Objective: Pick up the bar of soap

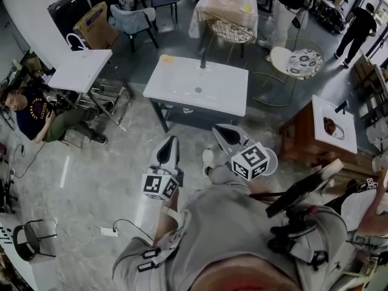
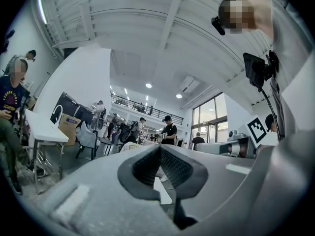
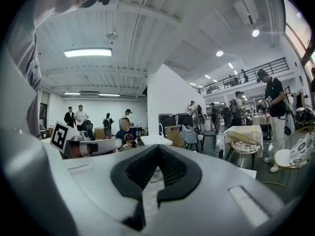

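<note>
Presently: left gripper, jaws closed together, nothing between them; right gripper, likewise closed and empty; both held in the air on the near side of the white tabletop. The tabletop has a shallow sink basin with a small teal spot at its middle and a faucet behind it. The bar of soap, a small yellow piece, lies at the tabletop's far left corner, well apart from both grippers. At right, a white basin on a wooden stand holds one dark reddish item.
</note>
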Motion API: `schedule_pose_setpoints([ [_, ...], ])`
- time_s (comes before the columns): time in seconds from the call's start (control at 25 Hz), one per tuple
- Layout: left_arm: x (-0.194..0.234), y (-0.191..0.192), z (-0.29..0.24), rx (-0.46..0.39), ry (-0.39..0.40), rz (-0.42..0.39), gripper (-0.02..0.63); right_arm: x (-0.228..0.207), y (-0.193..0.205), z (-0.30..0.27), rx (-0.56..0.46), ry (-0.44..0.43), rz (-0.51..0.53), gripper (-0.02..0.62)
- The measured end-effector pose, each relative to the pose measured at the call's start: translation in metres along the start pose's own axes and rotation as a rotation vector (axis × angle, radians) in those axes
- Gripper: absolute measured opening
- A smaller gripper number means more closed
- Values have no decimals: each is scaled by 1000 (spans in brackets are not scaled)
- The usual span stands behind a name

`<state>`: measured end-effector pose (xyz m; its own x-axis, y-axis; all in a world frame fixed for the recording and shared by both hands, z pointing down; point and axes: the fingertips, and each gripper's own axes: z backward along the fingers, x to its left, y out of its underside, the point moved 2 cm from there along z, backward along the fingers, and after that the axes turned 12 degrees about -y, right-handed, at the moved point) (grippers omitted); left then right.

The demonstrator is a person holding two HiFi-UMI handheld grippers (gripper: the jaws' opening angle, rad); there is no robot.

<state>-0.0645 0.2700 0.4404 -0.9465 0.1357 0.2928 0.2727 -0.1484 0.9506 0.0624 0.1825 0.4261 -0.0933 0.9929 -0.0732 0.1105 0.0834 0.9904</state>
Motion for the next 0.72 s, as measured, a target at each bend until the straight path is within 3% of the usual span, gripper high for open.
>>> schedule_pose_setpoints([
  [0.36,29,-3,-58,-6,-37,-5,-5,-57,-3,-53,-20,-43,-22,3],
  [0.72,69,-6,-153,-6,-66,-16,-5,-150,-13,-123,-37,-68,-36,3],
])
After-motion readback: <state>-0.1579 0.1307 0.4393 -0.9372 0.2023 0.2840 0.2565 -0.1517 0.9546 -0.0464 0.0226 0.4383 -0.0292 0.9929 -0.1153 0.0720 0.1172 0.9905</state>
